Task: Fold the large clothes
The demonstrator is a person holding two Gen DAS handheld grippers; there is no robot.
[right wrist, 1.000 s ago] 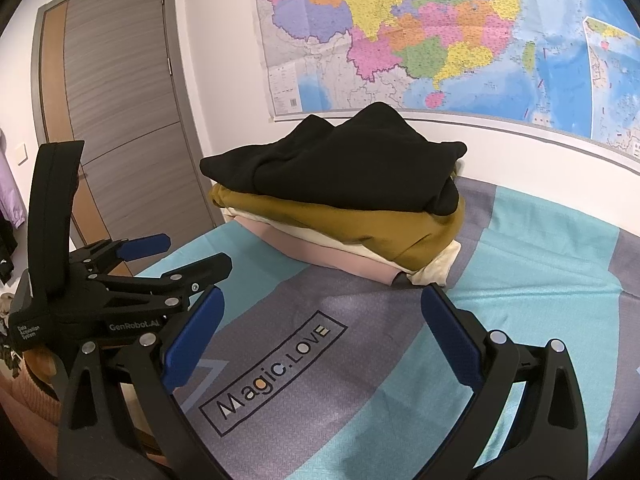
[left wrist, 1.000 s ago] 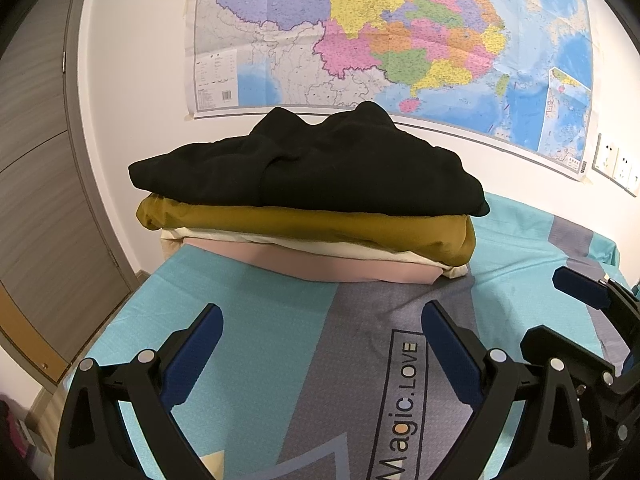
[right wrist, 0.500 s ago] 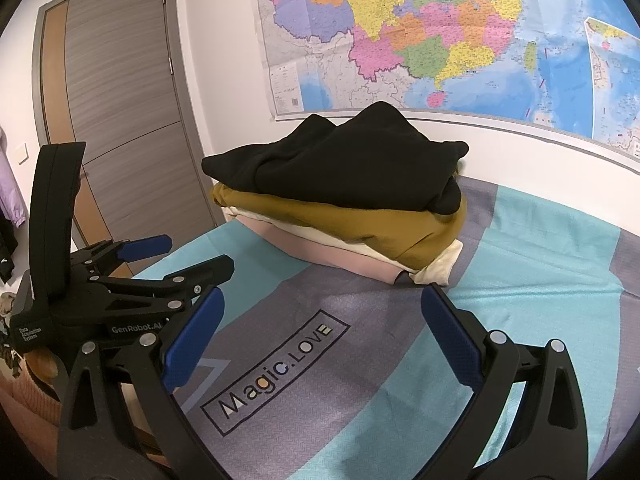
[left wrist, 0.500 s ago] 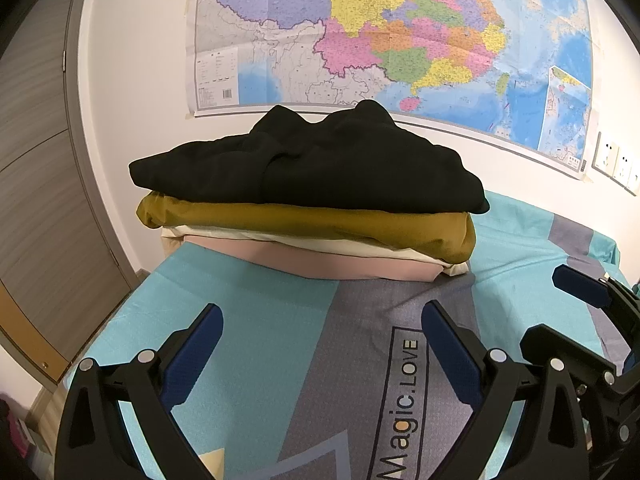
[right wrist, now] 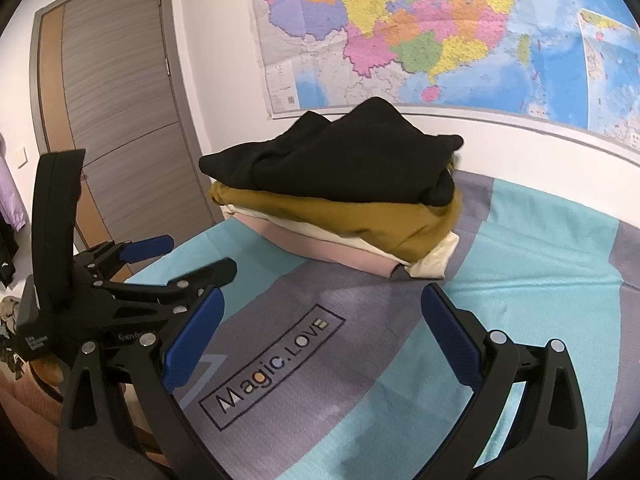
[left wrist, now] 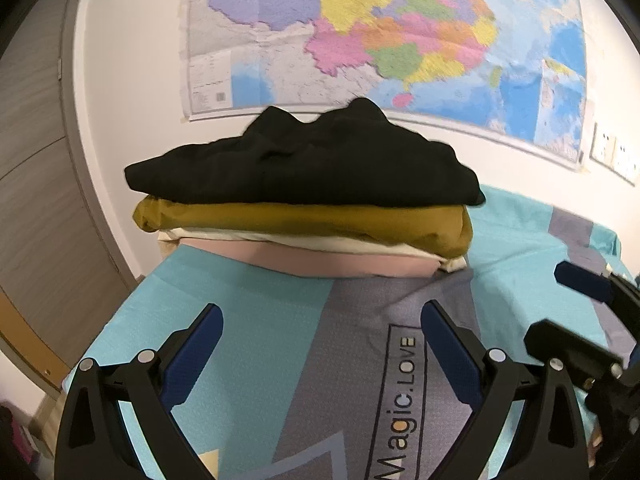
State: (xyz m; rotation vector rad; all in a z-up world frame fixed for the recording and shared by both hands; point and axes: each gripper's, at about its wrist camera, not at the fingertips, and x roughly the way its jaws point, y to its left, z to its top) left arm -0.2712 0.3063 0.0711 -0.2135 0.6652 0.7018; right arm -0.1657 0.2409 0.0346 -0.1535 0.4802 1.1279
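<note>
left gripper (left wrist: pixel 320 344): low over bedsheet (left wrist: pixel 256 360), level, facing stack | jaws spread wide, empty | right gripper (right wrist: pixel 322 322): alongside, same, jaws wide, empty | folded clothes stack (left wrist: pixel 304 200): on bedsheet's far end, beneath wall map (left wrist: pixel 384 36), beyond both grippers

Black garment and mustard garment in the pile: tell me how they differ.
The black garment lies on top of the pile; the mustard garment lies directly under it. The black garment humps up into peaks at the back, while the mustard garment lies in a flatter slab. The black garment's surface is creased and uneven; the mustard garment's front edge looks smoother. Both are folded and rest on the same pile on the bed, touched by neither gripper.
</note>
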